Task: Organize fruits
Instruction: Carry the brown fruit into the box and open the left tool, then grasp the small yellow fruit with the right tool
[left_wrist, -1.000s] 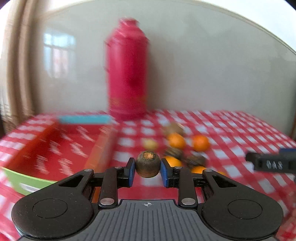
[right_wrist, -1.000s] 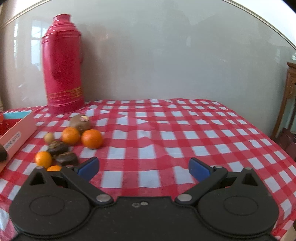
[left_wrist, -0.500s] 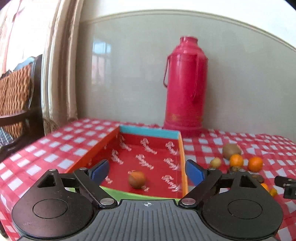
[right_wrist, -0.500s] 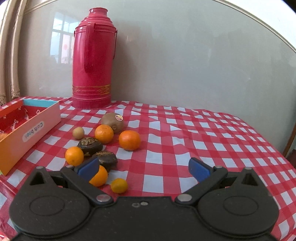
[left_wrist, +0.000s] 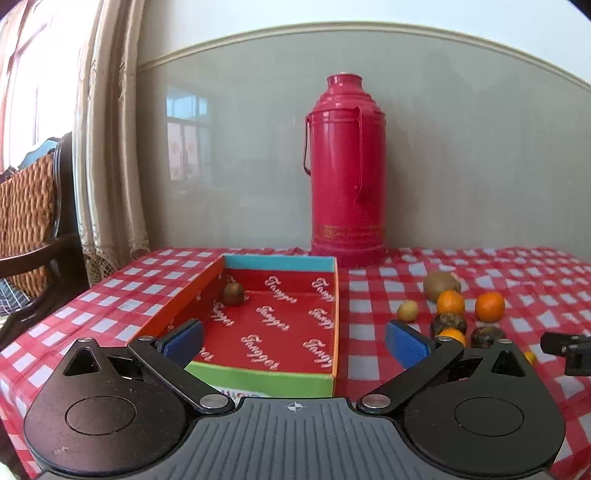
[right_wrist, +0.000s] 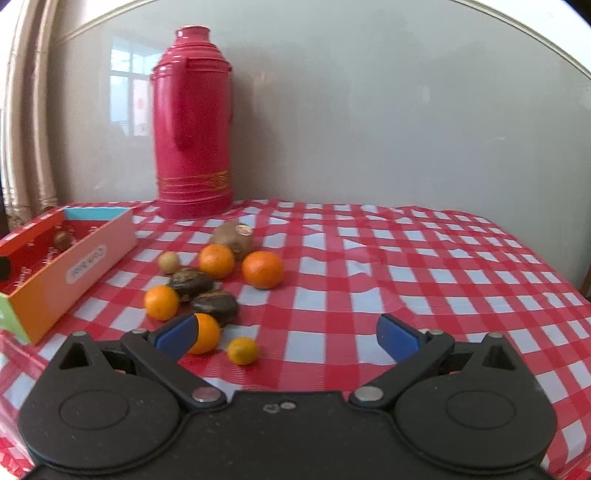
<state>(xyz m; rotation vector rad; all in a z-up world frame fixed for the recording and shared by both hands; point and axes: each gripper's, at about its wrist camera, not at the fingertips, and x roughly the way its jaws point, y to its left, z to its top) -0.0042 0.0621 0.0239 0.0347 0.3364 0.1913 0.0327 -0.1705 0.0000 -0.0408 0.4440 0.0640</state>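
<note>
My left gripper (left_wrist: 295, 341) is open and empty, just in front of the near end of an open red-lined box (left_wrist: 280, 376). One small brown fruit (left_wrist: 233, 293) lies in the box's far left corner. My right gripper (right_wrist: 288, 334) is open and empty, low over the cloth. A cluster of fruit lies ahead and left of it: a kiwi (right_wrist: 234, 238), several oranges (right_wrist: 262, 269), two dark brown fruits (right_wrist: 215, 303), a small pale fruit (right_wrist: 169, 262) and a small orange one (right_wrist: 242, 350). The same cluster (left_wrist: 450, 302) shows to the right in the left wrist view.
A tall red thermos (left_wrist: 347, 170) stands at the back against the wall, behind the box and fruit. The table has a red-checked cloth (right_wrist: 406, 266). A wicker chair (left_wrist: 26, 206) and a curtain (left_wrist: 107, 147) stand beyond the table's left edge.
My left gripper opened and dropped the brown fruit into the box; the fruit rolled to the far left corner. My right gripper moved closer to the fruit cluster.
</note>
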